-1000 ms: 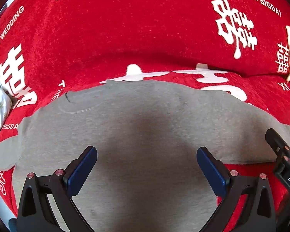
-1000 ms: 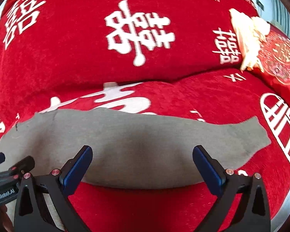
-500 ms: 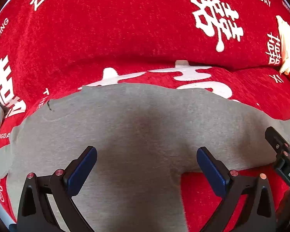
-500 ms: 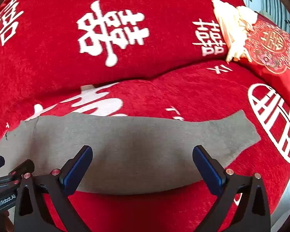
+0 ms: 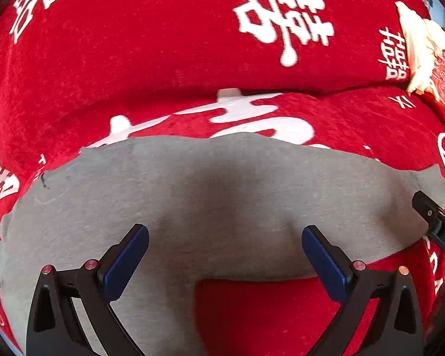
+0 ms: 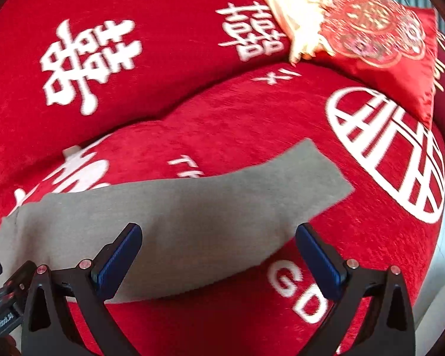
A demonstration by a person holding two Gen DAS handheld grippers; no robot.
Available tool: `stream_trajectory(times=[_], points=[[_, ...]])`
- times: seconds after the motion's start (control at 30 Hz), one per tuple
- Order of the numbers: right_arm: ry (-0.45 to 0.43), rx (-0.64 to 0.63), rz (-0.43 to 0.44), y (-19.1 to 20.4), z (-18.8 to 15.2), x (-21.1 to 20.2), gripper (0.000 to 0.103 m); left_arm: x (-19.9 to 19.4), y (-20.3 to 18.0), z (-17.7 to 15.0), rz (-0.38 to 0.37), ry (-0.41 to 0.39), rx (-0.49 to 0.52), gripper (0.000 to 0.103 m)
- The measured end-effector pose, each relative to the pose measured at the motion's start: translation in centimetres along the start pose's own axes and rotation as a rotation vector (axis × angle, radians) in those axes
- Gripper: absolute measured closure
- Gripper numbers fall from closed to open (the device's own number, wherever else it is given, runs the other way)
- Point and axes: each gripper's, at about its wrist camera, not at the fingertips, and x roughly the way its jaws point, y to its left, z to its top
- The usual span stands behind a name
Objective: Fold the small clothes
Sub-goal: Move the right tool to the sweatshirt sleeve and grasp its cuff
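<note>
Two hand-held grippers spread wide above grey garment [image 5: 222, 195] hem.

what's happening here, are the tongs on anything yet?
Not yet. A person holds two sets of tongs over a grey garment spread flat on a red sofa cover with white lettering. The left tongs are open above the garment's near edge; the right tongs are open near its sleeve end. Neither grips the fabric, and no fold is made so far. A red embroidered cushion sits at the right.
</note>
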Motion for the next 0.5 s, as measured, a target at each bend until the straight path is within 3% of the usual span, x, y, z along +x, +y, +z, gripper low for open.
stream_trajectory(times=[0.13, 0.3, 0.5], points=[[0.028, 0.039, -0.002, -1.5, 0.0, 0.5, 0.000, 0.6, -1.1, 0.1, -0.018, 0.009, 0.016, 0.000], [0.082, 0.105, 0.077, -2.6, 0.4, 2.7, 0.002, 1.4, -2.0, 0.1, -0.030, 0.021, 0.042, 0.000], [0.027, 0.137, 0.107, -3.3, 2.5, 4.6, 0.010, 1.6, -1.2, 0.1, -0.038, 0.021, 0.031, 0.000]])
